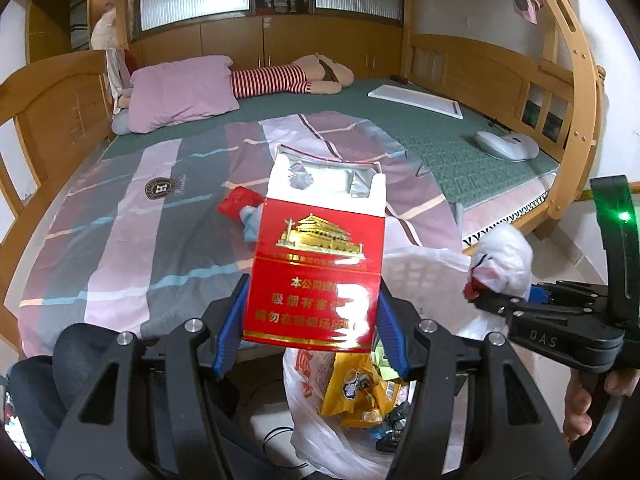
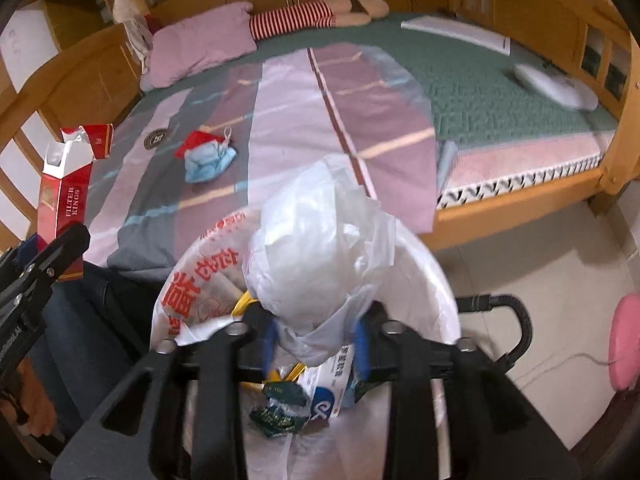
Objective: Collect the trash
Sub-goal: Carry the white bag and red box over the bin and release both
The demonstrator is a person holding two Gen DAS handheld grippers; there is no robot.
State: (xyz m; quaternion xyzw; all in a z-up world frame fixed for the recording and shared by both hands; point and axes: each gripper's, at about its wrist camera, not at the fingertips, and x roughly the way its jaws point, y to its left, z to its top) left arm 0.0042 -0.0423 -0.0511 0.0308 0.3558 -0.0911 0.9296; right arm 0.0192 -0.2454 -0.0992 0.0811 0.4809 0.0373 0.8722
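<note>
My left gripper [image 1: 312, 292] is shut on a red cigarette pack [image 1: 316, 248] with its lid torn open, held upright above the near edge of the bed; the pack [image 2: 66, 196] also shows at the left of the right wrist view. A crumpled white plastic bag [image 2: 316, 248] stands between the blue pads of my right gripper [image 2: 316, 336], directly over the lined white trash bin [image 2: 440, 280]; the pads sit at its sides without clearly pressing. On the quilt lie a blue face mask [image 2: 210, 160] and a red wrapper [image 2: 196, 140].
The bin holds a yellow wrapper [image 1: 352, 392] and other packets. A wooden bunk bed frame [image 1: 576, 92] surrounds the mattress, with a pink pillow [image 1: 180, 92], a striped plush toy [image 1: 288, 78], a white board [image 1: 416, 100] and a white device [image 1: 506, 146]. A pink object [image 2: 626, 344] sits on the floor.
</note>
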